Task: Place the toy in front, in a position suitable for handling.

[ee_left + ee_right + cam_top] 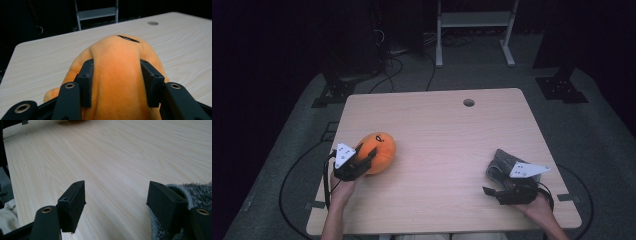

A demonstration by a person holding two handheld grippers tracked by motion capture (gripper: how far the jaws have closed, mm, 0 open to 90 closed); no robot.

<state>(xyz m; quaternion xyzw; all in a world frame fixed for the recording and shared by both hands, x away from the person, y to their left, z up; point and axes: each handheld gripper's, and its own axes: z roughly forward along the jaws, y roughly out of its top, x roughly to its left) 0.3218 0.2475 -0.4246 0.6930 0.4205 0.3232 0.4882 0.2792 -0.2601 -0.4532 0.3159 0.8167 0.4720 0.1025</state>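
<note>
We had the left gripper (pixel 362 161) pinching the orange plush (pixel 117 75) across its middle at the worktop's (pixel 442 135) left side. It looked soft, light, squashy. Right gripper (pixel 116 202) sat spread, empty, beside a grey cloth (pixel 502 161).

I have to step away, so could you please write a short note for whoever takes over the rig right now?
Left gripper: shut on the orange plush toy, which lies near the table's left edge, not lifted.
Right gripper: open, holding nothing, low over bare wood at the right side, with the grey fuzzy cloth beside one of its jaws.
Done: the toy is gripped.
Left: probably lifting and moving the toy; the cloth is not yet grasped.
</note>
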